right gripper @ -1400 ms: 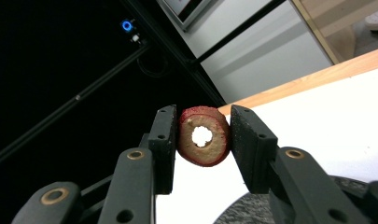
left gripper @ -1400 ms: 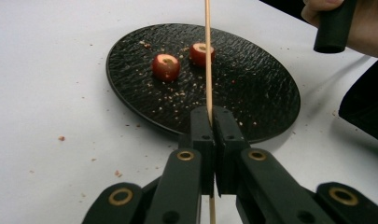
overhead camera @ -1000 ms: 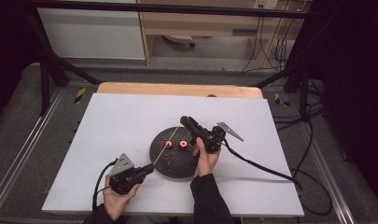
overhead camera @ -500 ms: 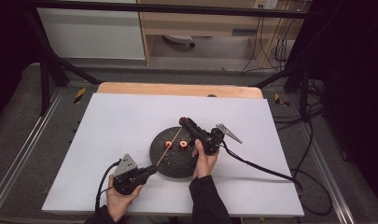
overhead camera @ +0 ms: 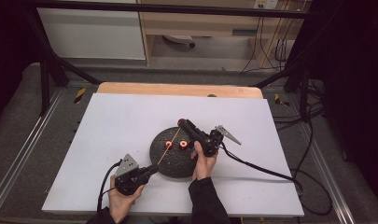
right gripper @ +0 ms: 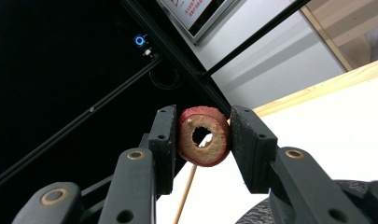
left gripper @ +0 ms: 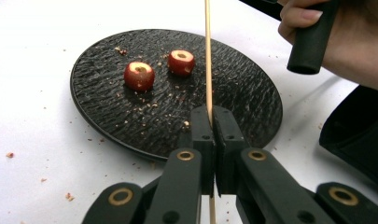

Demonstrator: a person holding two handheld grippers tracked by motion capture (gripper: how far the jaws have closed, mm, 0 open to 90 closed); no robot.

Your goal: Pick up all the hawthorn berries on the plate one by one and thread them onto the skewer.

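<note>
We hold a thin wooden skewer (left gripper: pixel 207 56) in the left gripper (left gripper: pixel 213 121), its jaws pressed together on the stick near its lower end. The skewer slants up across a black textured plate (left gripper: pixel 107 116) that sits on the white bench (overhead camera: pixel 116 121). Two cored red fruit pieces (left gripper: pixel 139 75) lie side by side on the plate, among loose crumbs.

The right gripper (right gripper: pixel 203 140) is clamped on a third fruit ring (right gripper: pixel 204 136), red-skinned with a pale cut face and a hole through the middle. In the right gripper view the skewer passes just behind the ring, low and to one side of the hole; we cannot tell whether the tip has entered it. In the high view the right gripper (overhead camera: pixel 183 123) is raised above the far edge of the plate, and the skewer's tip meets it there.

As we judge it, the main risk is a miss: the hole is small and the skewer long and springy, so a slight tilt of either hand could send the tip against the flesh instead of through. Pushing then could split the ring or bend and snap the stick. The ring is held only by its flat sides, so a sideways shove could twist it loose and drop it. The skewer could also slide back in its gripper under load.
</note>
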